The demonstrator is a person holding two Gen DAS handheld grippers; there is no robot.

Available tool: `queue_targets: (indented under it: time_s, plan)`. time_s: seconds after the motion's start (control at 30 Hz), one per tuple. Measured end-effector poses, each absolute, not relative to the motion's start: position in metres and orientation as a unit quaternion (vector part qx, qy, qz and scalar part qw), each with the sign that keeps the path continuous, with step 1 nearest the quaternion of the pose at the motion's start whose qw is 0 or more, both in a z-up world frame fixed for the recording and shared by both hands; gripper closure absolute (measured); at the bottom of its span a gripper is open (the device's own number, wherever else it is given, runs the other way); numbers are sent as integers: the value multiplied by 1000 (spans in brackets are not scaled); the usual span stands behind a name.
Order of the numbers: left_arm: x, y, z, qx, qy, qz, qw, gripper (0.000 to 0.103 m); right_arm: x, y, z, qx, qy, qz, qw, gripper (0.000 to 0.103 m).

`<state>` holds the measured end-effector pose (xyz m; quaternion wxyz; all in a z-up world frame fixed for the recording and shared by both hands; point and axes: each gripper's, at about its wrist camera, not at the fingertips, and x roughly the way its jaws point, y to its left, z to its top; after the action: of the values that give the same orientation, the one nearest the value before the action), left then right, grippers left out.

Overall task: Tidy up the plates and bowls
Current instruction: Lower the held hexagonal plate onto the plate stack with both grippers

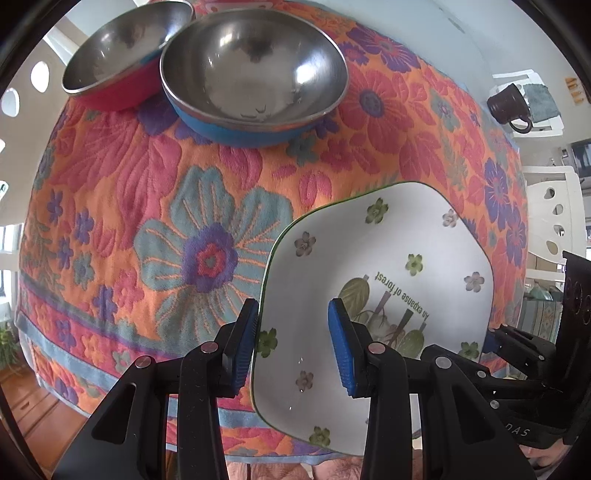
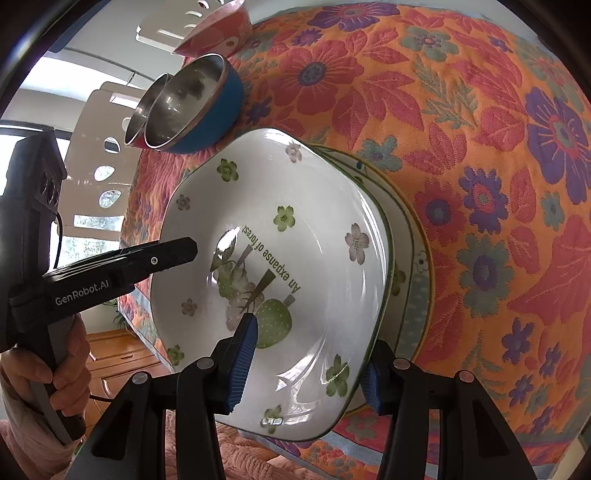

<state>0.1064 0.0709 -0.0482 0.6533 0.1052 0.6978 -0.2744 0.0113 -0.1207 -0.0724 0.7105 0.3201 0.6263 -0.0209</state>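
A white square plate with green flowers and the words "An expanse of forest" (image 1: 388, 258) (image 2: 295, 206) sits at the near table edge on top of other plates (image 2: 415, 254). My left gripper (image 1: 293, 343) is open, its jaws straddling the plate's left rim without closing on it. My right gripper (image 2: 308, 358) is open around the plate's near right rim, one finger over the plate and one beneath. A steel bowl with a blue outside (image 1: 255, 74) (image 2: 192, 107) and one with a red outside (image 1: 114, 62) stand at the far side.
A bright floral cloth (image 1: 166, 192) covers the table. A pink patterned bowl (image 2: 218, 29) stands beyond the steel bowls. A dark mug (image 1: 508, 105) sits on a side surface at right. White chairs (image 1: 550, 210) stand around. The left gripper's body (image 2: 110, 266) shows in the right wrist view.
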Motion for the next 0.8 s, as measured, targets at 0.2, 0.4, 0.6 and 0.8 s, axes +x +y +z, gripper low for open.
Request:
queue_targets:
  time_s: [0.2, 0.4, 0.6, 0.8]
  plan:
    - [102, 64, -51, 117, 695, -268, 656, 69, 10, -126, -75, 330, 625, -24, 708, 53]
    - [103, 64, -53, 114, 698, -264, 656, 69, 10, -123, -73, 319, 631, -28, 707, 53]
    - [104, 62, -54, 125, 699, -261, 654, 69, 12, -122, -70, 319, 635, -34, 703, 53]
    - [106, 60, -55, 124, 703, -259, 650, 69, 12, -122, -70, 321, 640, -38, 697, 53]
